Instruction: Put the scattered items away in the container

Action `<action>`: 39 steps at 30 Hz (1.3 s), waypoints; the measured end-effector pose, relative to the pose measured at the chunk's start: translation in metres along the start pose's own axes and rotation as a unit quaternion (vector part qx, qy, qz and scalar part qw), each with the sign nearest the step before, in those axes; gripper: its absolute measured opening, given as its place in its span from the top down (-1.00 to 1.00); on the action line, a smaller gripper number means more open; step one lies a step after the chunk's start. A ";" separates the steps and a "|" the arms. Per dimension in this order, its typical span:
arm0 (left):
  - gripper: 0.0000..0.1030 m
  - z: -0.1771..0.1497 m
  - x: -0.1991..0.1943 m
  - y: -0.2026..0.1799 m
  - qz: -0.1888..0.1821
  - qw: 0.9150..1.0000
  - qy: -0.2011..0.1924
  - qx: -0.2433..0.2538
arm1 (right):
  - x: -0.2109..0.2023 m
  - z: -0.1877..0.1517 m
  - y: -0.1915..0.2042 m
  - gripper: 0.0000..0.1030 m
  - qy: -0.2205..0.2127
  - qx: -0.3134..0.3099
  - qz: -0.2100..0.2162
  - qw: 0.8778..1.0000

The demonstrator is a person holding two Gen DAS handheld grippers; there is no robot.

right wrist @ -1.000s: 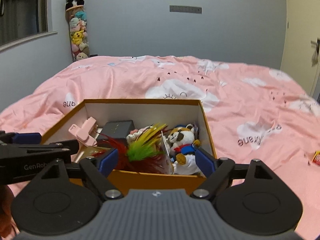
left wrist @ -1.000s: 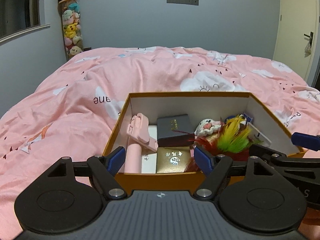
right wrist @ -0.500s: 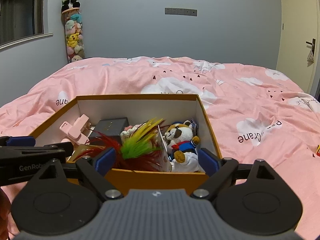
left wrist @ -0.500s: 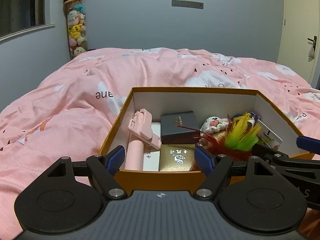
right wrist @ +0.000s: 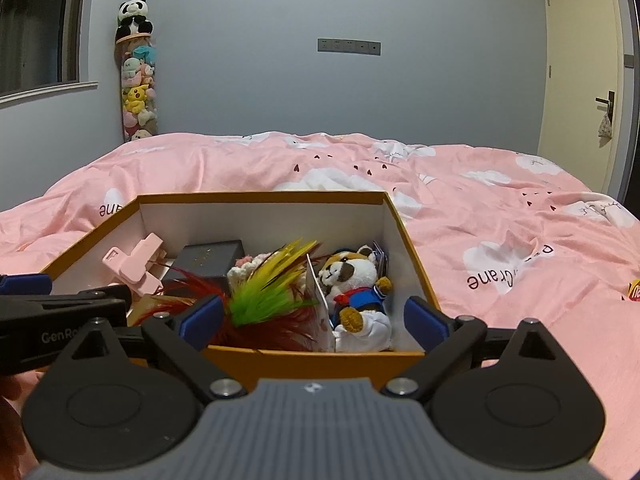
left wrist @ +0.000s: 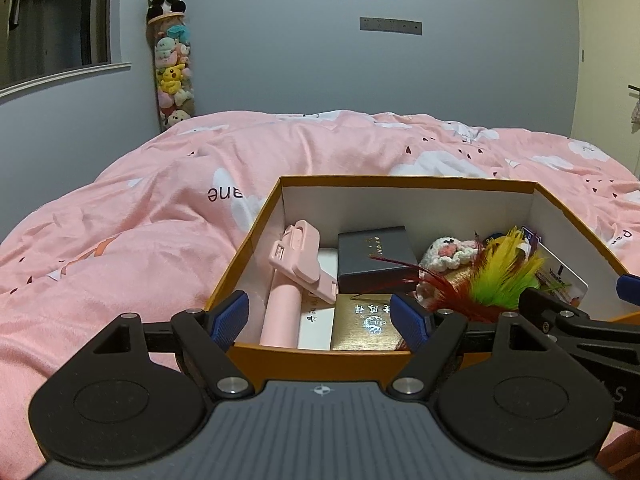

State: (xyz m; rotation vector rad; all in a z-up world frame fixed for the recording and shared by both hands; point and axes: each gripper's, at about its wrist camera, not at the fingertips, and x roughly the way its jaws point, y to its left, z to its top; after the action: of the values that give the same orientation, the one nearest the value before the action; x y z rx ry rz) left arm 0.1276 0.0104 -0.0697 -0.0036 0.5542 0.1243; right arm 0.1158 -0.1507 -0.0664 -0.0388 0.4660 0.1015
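While both grippers [left wrist: 322, 316] [right wrist: 314, 316] gape empty, right one widening, feathers [right wrist: 264, 292] half-hide the card [right wrist: 318, 296].

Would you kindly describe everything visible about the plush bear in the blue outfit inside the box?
The plush bear is a small soft toy with a brown-and-white face, dark eye patches, a blue top, red neck scarf, tan paws and white lower body. It sits roughly upright in the near right corner of the orange box, leaning on a white card beside the feather toy. Neither claw touches it.
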 end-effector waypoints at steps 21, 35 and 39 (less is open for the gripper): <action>-0.83 -0.001 0.001 0.000 -0.003 1.000 -0.005 -0.003 | 0.000 -0.004 -0.001 -0.91 -0.009 0.002 -0.004 1.000; -0.83 -0.001 0.002 0.000 0.003 1.000 -0.003 -0.003 | 0.001 -0.004 -0.001 -0.91 -0.009 0.001 -0.006 1.000; -0.83 -0.001 0.003 0.000 0.002 1.000 -0.001 -0.002 | 0.001 -0.004 -0.001 -0.91 -0.009 0.001 -0.005 1.000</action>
State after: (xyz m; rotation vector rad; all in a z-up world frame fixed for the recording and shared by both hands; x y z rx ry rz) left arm 0.1291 0.0107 -0.0724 -0.0071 0.5526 0.1303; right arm 0.1150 -0.1521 -0.0707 -0.0379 0.4484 0.0907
